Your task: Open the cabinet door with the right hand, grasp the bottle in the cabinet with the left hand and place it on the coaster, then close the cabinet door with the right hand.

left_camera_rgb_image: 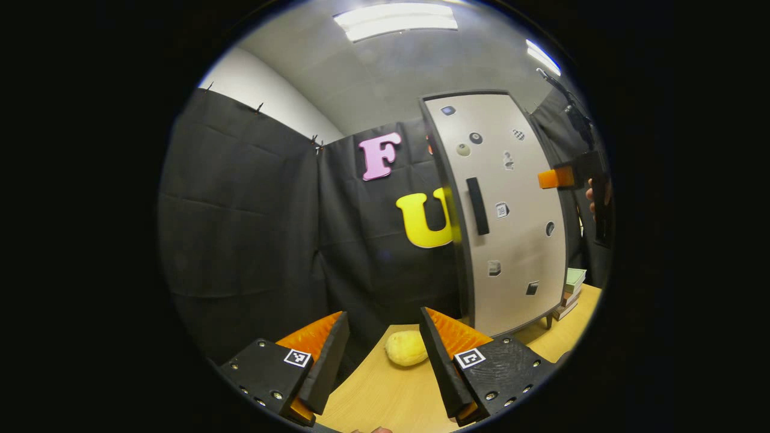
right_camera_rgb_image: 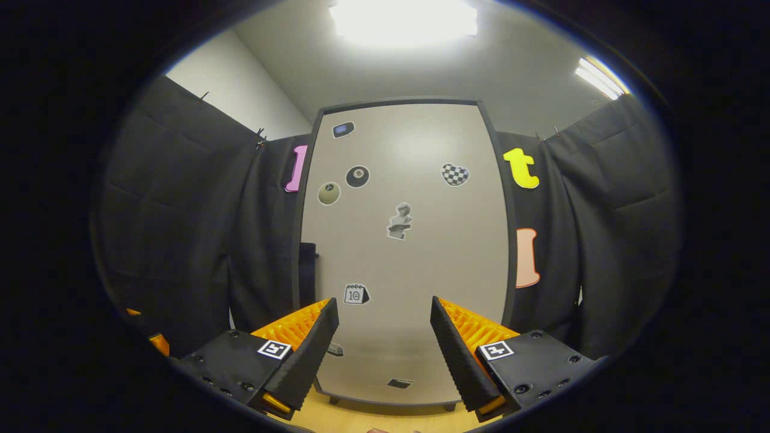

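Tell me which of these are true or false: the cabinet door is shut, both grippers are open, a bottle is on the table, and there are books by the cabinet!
1. The cabinet door is shut. True: it sits flat in its frame, with stickers on its front.
2. Both grippers are open. True: the left gripper and right gripper each have spread fingers holding nothing.
3. A bottle stands on the table. False: what lies there is a yellow sponge-like lump.
4. Books are stacked beside the cabinet. True: a small stack of books sits at its far side.
5. The door handle is round. False: it is a dark upright bar.
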Demonstrator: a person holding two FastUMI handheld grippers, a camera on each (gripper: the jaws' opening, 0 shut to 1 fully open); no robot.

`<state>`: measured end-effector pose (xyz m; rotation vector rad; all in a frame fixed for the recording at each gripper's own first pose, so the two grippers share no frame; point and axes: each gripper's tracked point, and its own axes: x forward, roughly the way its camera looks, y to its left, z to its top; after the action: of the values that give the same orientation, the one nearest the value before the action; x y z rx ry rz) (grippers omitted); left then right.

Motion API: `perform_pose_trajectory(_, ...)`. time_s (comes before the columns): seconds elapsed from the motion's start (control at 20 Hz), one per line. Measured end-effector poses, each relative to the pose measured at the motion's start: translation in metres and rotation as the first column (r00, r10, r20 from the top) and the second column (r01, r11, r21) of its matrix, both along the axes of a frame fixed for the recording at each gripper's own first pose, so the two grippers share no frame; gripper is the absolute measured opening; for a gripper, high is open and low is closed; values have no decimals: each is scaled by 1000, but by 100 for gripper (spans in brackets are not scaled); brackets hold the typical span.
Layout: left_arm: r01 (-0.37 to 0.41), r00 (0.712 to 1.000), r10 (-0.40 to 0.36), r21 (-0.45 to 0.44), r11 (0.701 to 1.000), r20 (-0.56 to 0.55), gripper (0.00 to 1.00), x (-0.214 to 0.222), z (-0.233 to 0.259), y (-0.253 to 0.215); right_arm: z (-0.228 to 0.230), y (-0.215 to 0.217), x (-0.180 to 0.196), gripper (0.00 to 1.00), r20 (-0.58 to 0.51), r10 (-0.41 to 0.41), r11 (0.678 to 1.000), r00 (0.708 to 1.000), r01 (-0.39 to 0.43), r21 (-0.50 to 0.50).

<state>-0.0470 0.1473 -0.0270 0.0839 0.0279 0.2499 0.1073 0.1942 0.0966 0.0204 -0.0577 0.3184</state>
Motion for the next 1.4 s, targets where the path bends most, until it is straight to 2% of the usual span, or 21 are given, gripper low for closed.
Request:
perform_pose_trajectory(0.15, -36, 999, 36, 0, 999, -8, 68, -9, -5, 24, 0, 30, 10, 98, -17, 28, 1000, 999, -28, 7)
perform_pose_trajectory(0.45, -91, 996, 91, -12, 996, -24, 68, -21, -21, 64, -1, 77, 35, 98, -34, 39, 999, 999, -40, -30)
perform_pose_trajectory(0.8, -149, 987, 148, -22, 989, -56, 68, -33, -38, 103, 1, 121, 66, 98, -36, 34, 999, 999, -35, -24)
perform_pose_trajectory(0.9, -159, 986, 158, -17, 987, -58, 68, -34, -39, 110, -2, 132, 75, 92, -50, 33, 999, 998, -34, -21)
perform_pose_trajectory(0.95, -164, 985, 163, -15, 986, -60, 68, -36, -39, 112, -5, 137, 80, 93, -62, 32, 999, 998, -34, -22)
perform_pose_trajectory(1.05, -171, 983, 170, -12, 985, -63, 68, -36, -40, 118, -13, 144, 90, 83, -98, 35, 999, 995, -36, -10)
perform_pose_trajectory(1.1, -175, 983, 174, -12, 984, -64, 68, -37, -40, 121, -17, 148, 94, 82, -122, 38, 999, 992, -38, 2)
perform_pose_trajectory(1.15, -178, 982, 177, -14, 984, -65, 68, -40, -41, 124, -20, 149, 97, 74, -145, 37, 999, 989, -34, 18)
perform_pose_trajectory(1.25, -183, 981, 181, -21, 983, -67, 68, -43, -44, 127, -26, 155, 103, 67, -191, 48, 998, 980, -41, 42)
perform_pose_trajectory(1.3, -183, 981, 181, -26, 983, -65, 68, -45, -45, 129, -30, 157, 104, 70, -216, 61, 997, 975, -51, 49)
perform_pose_trajectory(1.4, -179, 983, 176, -39, 983, -60, 68, -44, -44, 130, -35, 152, 109, 54, -242, 27, 999, 970, -21, 27)
